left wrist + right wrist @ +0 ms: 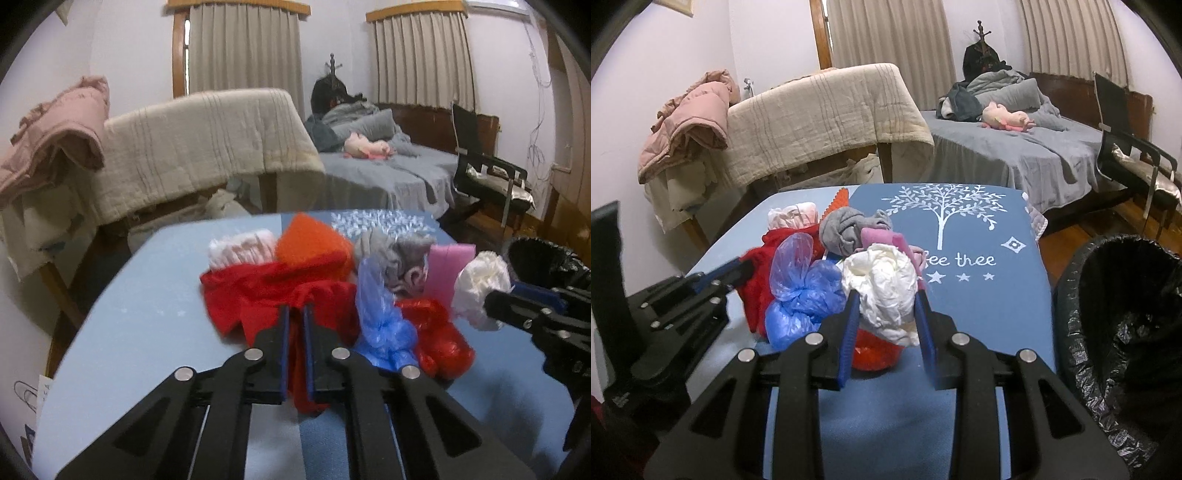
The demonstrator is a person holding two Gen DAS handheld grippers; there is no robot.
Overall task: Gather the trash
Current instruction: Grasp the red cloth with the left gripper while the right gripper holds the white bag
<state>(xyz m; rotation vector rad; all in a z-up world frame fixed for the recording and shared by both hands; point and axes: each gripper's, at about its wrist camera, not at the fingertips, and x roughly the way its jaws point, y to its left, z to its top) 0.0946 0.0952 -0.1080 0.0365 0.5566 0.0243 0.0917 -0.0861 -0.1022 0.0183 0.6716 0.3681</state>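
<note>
A pile of trash lies on the blue table point(140, 325). My left gripper point(296, 314) is shut on a red cloth point(258, 291), which hangs between its fingers; it also shows in the right wrist view point(759, 295). My right gripper point(886, 299) is shut on a crumpled white bag point(882, 291), seen in the left wrist view point(480, 284) too. Beside them lie a blue plastic bag point(798, 295), a red plastic bag point(436, 332), a grey cloth point(846, 230), a pink piece point(448, 266), an orange piece point(310, 240) and a whitish-pink bundle point(240, 249).
A bin lined with a black bag point(1108, 317) stands open at the table's right. Behind the table are a rack draped with a beige blanket point(827, 118), a bed point(1015, 147) and a black chair point(1126, 147).
</note>
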